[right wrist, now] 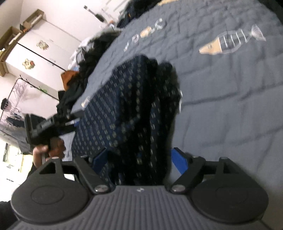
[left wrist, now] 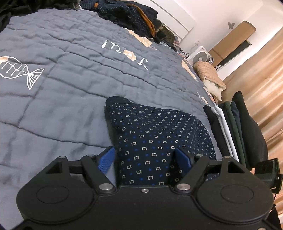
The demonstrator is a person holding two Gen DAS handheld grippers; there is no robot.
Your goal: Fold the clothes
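A navy garment point(left wrist: 159, 127) with small square dots lies folded on the grey-blue quilt point(left wrist: 61, 97), near the bed's edge. My left gripper point(left wrist: 144, 159) is open, its blue fingers point(left wrist: 106, 160) straddling the near end of the garment. In the right wrist view the same garment point(right wrist: 123, 99) runs away from me, bunched and dark on its right side. My right gripper point(right wrist: 139, 159) is also open, one blue finger point(right wrist: 178, 161) on each side of the cloth. That view is blurred by motion.
A stack of folded dark and white clothes point(left wrist: 230, 127) stands on edge just right of the garment. A heap of unfolded clothes point(left wrist: 132, 16) fills the far end of the bed. A person's hand point(right wrist: 46, 150) holds a black handle at the left.
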